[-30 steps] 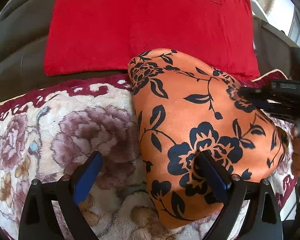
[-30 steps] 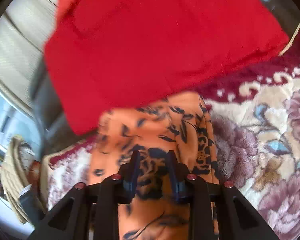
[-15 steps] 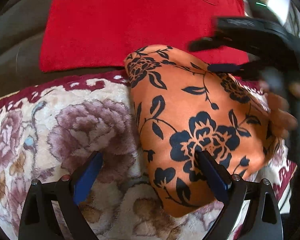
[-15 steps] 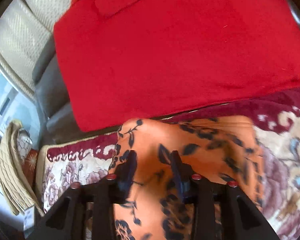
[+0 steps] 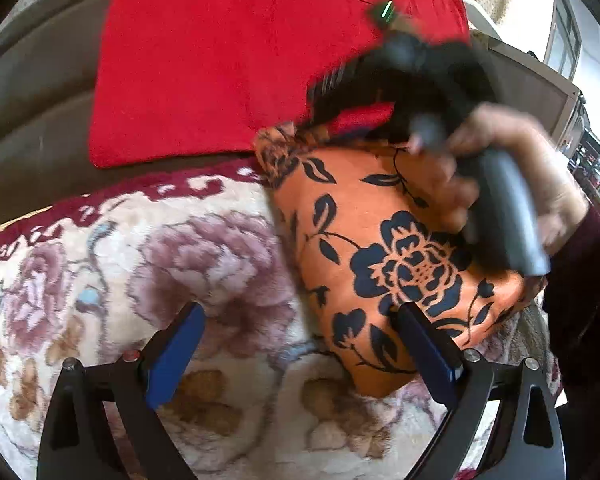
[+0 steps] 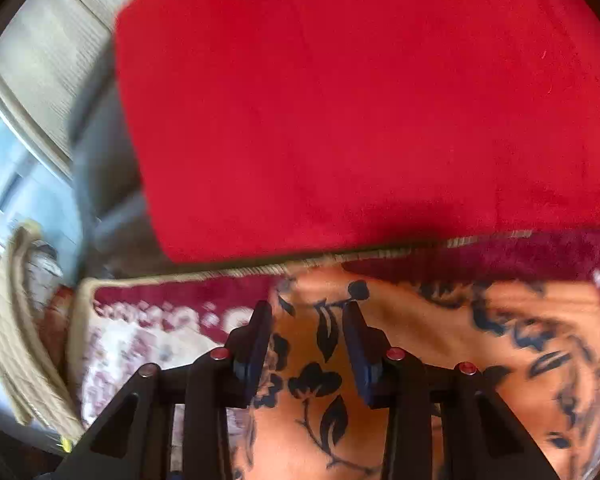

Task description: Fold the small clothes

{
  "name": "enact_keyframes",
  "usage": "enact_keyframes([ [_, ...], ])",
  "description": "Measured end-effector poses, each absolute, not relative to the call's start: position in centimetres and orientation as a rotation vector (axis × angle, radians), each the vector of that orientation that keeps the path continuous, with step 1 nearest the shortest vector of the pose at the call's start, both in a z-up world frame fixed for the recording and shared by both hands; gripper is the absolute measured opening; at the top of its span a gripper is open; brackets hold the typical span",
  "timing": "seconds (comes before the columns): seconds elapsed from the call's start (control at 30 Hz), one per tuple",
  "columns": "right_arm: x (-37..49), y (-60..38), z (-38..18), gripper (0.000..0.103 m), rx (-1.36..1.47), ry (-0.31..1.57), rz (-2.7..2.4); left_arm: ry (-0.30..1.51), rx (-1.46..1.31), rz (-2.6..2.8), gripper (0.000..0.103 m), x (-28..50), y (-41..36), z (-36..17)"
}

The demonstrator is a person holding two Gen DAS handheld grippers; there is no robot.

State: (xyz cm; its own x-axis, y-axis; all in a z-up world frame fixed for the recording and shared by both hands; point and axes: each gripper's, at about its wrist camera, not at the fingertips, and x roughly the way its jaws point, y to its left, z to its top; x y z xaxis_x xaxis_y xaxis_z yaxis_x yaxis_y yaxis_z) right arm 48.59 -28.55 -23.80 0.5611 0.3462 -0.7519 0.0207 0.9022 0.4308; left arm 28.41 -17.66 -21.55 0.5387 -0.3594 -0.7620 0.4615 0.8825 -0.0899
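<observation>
An orange garment with black flowers (image 5: 384, 256) lies folded on a floral blanket (image 5: 148, 264). My left gripper (image 5: 300, 320) is open at the garment's near left edge, its right finger (image 5: 424, 348) over the cloth. The right gripper (image 5: 340, 96), held by a hand (image 5: 512, 184), reaches over the garment's far corner, blurred. In the right wrist view the garment (image 6: 420, 360) lies under my right gripper (image 6: 306, 324), whose jaws stand partly apart above the cloth with nothing pinched between them.
A red cloth (image 5: 236, 56) (image 6: 340, 104) lies on the grey sofa (image 5: 28, 120) beyond the blanket. A beige bag (image 6: 16, 320) and a window are at the far left of the right wrist view.
The right gripper has swung across the garment toward its far corner near the red cloth. My left gripper has stayed in place and open.
</observation>
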Motion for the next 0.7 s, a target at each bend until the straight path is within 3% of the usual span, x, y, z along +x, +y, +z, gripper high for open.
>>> enact_keyframes([
  [0.13,49.7,-28.8,-27.0,0.039,0.446,1.035,0.146,0.917,0.147,-0.509,0.097,28.5,-17.8,-22.3],
  [0.53,40.1,-35.2,-19.6,0.042,0.512,0.871,0.139,0.930,-0.036,-0.483,0.097,30.8,-16.1,-21.4],
  [0.7,35.2,-38.5,-20.8,0.042,0.539,0.899,0.085,0.980,0.056,-0.459,0.097,30.6,-18.6,-23.1],
])
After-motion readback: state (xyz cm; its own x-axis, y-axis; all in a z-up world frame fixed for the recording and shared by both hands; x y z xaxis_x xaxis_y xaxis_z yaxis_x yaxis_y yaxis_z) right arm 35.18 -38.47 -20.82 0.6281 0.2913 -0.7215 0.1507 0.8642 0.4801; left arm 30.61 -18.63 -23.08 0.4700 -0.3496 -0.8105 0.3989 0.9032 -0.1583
